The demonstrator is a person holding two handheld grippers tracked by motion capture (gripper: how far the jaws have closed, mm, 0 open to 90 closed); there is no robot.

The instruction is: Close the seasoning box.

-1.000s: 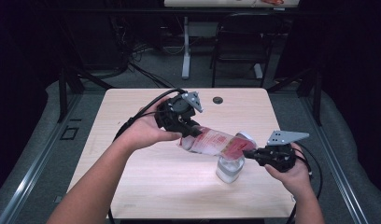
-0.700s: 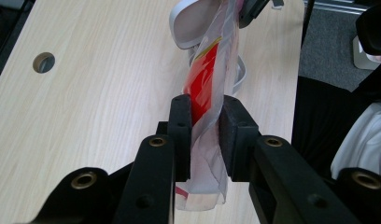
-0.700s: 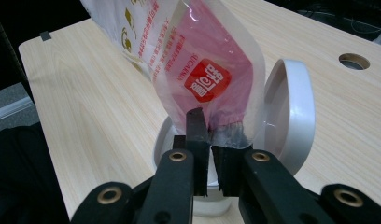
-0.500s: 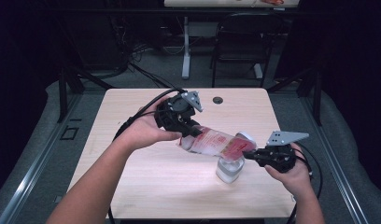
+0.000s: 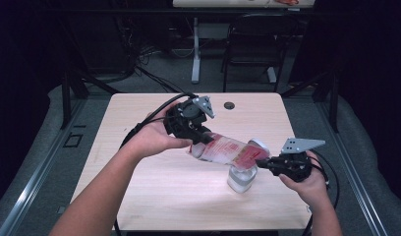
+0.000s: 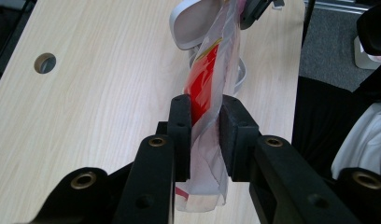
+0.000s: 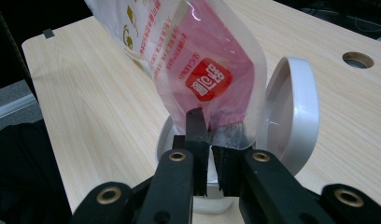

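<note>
A clear plastic pouch (image 5: 228, 150) with red print hangs slanted between my two grippers, above a clear jar (image 5: 240, 178) on the wooden table (image 5: 139, 187). My left gripper (image 5: 201, 140) is shut on the pouch's upper end (image 6: 205, 88); in the left gripper view the left gripper (image 6: 205, 126) squeezes the film flat. My right gripper (image 5: 262, 163) is shut on the pouch's lower edge. In the right gripper view the right gripper (image 7: 208, 135) pinches the pouch (image 7: 202, 60) just over the jar's rim (image 7: 167, 135). The jar's white hinged lid (image 7: 291, 116) stands open beside the pouch.
A round cable hole (image 5: 229, 105) sits near the table's far edge. Cables trail from both grippers across the table and off its sides. A dark chair (image 5: 247, 44) and a desk leg (image 5: 195, 49) stand beyond the table on the grey floor.
</note>
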